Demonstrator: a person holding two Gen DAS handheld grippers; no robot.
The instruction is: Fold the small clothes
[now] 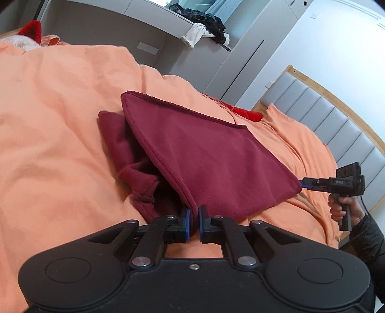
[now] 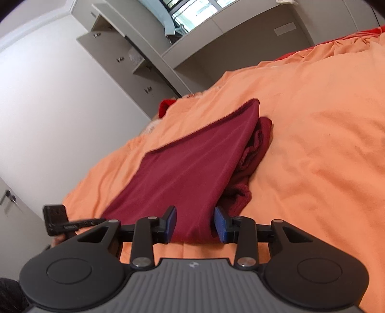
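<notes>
Maroon fleece garment (image 1: pixel 207 154) on orange duvet (image 1: pixel 60 101): soft, light, floppy | my left gripper (image 1: pixel 194 222) pinches near hem | my right gripper (image 2: pixel 195 225) spread around corner | best held at hems, taut

1 maroon garment (image 1: pixel 207 156) – 2 hand-held grippers, left (image 1: pixel 194 222) & right (image 2: pixel 195 225) – 1 orange duvet (image 1: pixel 60 101).

daylight from window (image 2: pixel 192 14) | soft shadows | fisheye-bent edges | dark corners | sharp
</notes>
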